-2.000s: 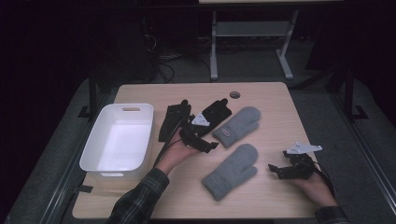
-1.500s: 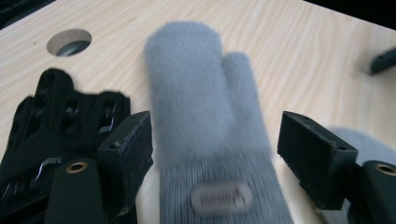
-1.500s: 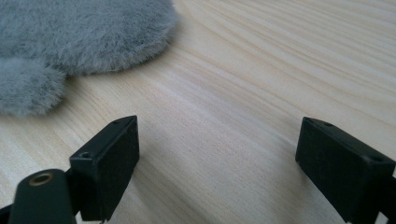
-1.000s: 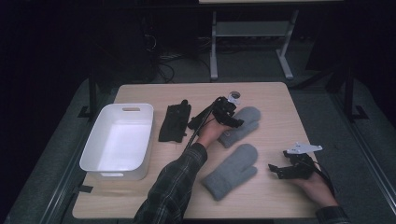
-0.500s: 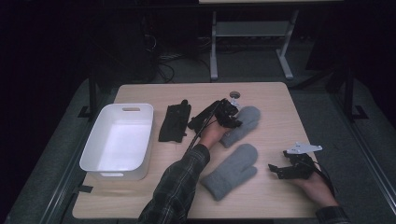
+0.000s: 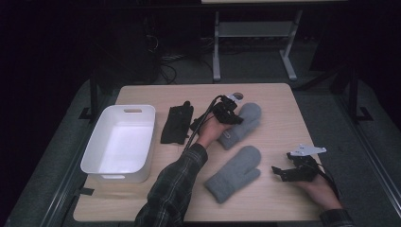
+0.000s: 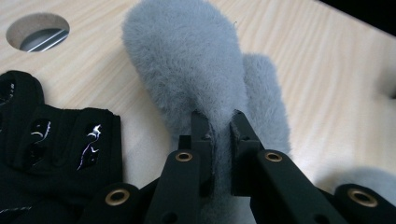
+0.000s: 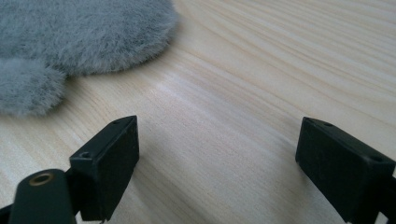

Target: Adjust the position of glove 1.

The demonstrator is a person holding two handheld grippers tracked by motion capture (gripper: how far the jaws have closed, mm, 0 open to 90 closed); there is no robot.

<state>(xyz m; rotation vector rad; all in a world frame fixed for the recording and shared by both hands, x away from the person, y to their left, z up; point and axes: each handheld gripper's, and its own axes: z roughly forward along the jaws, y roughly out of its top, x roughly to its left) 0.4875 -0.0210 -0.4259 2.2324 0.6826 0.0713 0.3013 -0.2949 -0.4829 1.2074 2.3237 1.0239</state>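
Note:
Two fluffy grey mittens lie on the wooden table. My left gripper (image 6: 234, 117) (image 7: 222, 125) has just been closing and is now shut on a fold of the far mitten (image 6: 248, 118) (image 7: 187, 60), pinching its fleece between both pads. The near mitten (image 6: 234, 172) (image 8: 70, 32) lies flat in the middle of the table. My right gripper (image 6: 280, 173) (image 8: 217, 154) rests low over bare wood to the right of it, open, with nothing between its fingers.
A black glove (image 6: 177, 124) (image 7: 46, 149) lies just left of the far mitten. A white bin (image 6: 113, 171) stands at the table's left side. A round cable hole (image 6: 238, 96) (image 7: 39, 31) sits near the far edge.
The left hand went from beside the black glove to the far mitten, and its jaws closed on the fleece. The right hand has stayed where it was.

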